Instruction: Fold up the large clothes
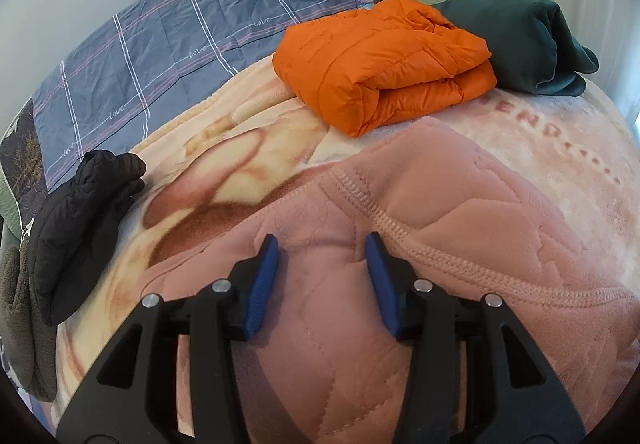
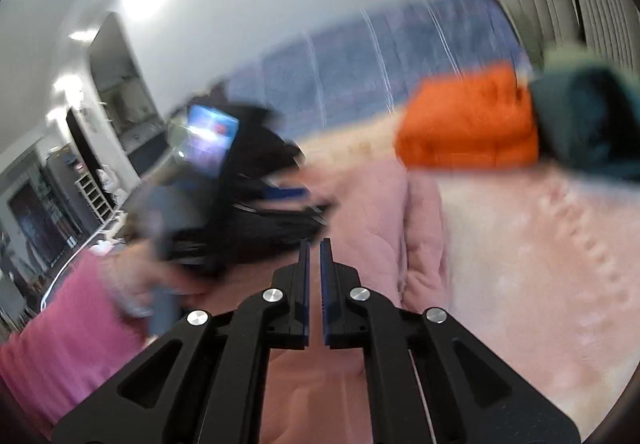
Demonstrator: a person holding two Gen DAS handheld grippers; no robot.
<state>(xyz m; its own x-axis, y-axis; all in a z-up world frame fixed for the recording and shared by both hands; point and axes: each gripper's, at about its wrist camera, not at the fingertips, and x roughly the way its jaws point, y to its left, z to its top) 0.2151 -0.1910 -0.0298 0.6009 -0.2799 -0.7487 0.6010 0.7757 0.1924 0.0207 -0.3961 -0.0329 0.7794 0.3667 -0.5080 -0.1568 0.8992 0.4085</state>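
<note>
A pink quilted garment lies spread on the bed's pale fleece blanket. My left gripper points down onto it. A thick bulge of the pink fabric sits between its blue pads, which stand partly apart and press on the fabric. In the blurred right wrist view, my right gripper hovers shut and empty above the pink garment. To its left a person's hand in a pink sleeve holds the other gripper.
A folded orange puffer jacket and a folded dark green garment sit at the far side of the bed. A black puffer and an olive garment lie at the left edge. A blue plaid sheet covers the far left.
</note>
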